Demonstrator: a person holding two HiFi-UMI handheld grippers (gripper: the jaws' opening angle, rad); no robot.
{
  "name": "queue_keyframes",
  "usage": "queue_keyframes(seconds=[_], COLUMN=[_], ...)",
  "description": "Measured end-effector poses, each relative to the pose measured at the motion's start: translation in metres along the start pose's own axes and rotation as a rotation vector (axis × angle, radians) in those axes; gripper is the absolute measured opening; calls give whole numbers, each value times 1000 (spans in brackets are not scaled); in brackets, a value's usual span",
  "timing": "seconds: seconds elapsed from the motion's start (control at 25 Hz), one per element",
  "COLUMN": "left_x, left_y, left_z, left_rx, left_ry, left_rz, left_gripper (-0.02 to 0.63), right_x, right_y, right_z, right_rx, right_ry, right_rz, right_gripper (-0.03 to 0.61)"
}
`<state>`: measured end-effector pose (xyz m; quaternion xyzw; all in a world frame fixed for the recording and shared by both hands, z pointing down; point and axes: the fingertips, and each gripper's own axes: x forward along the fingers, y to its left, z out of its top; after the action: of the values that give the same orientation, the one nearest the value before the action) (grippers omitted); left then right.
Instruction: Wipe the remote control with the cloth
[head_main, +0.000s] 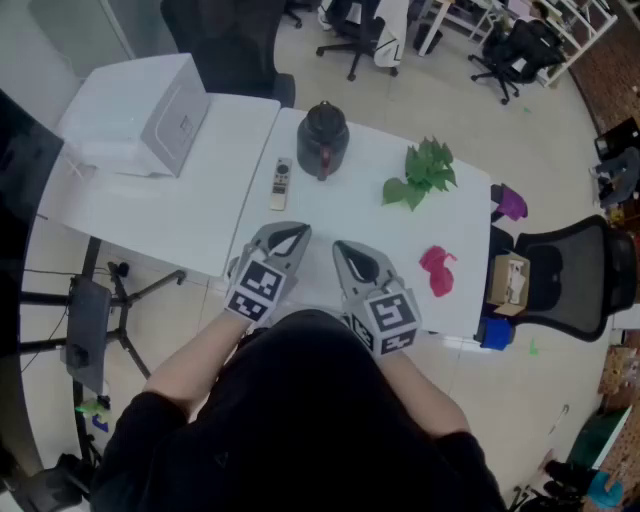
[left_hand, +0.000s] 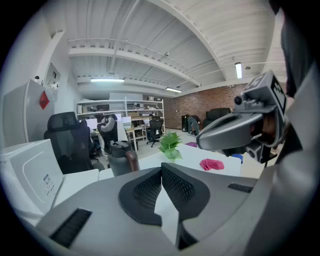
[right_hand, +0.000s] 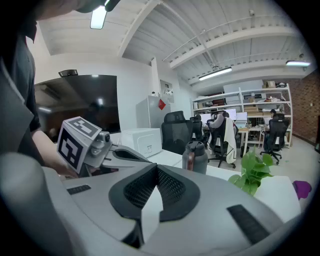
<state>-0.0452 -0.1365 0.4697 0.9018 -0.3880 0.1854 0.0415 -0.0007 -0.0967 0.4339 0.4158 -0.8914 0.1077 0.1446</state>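
Observation:
The grey remote control (head_main: 282, 184) lies on the white table (head_main: 200, 215), just beyond my left gripper (head_main: 290, 234). The pink cloth (head_main: 438, 270) sits crumpled near the table's right front, to the right of my right gripper (head_main: 350, 251); it also shows in the left gripper view as the pink cloth (left_hand: 212, 164). Both grippers hover side by side over the table's near edge. The left gripper (left_hand: 161, 171) is shut and empty. The right gripper (right_hand: 156, 172) is likewise shut with nothing held. The remote is hidden in both gripper views.
A dark jug (head_main: 323, 138) stands behind the remote. A green plant sprig (head_main: 425, 172) lies to its right, a purple object (head_main: 511, 202) at the right edge. A white box appliance (head_main: 150, 115) sits at the far left. A black office chair (head_main: 570, 275) stands right of the table.

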Motion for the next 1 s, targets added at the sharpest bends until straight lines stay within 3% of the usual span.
queue_keyframes(seconds=[0.2,0.36,0.48,0.72,1.0], left_x=[20,42,60,98,127], left_y=[45,83,111,145,156], left_z=[-35,-77,-106,-154,-188], left_rx=[-54,-142,-209,-332,-374], left_ry=[49,150,218,308,415], left_rz=[100,177,241,337,434], left_gripper=[9,200,261,313,319], right_x=[-4,-10,-14,-22,-32], right_y=[-6,-12,-17,-26,-38], right_z=[-1,-5,-8,-21,-40], right_rx=[5,14,22,52,90], right_ry=[7,16,29,63,111], right_rz=[-6,-34,-56,-85,-107], right_gripper=[8,8,8,8,8])
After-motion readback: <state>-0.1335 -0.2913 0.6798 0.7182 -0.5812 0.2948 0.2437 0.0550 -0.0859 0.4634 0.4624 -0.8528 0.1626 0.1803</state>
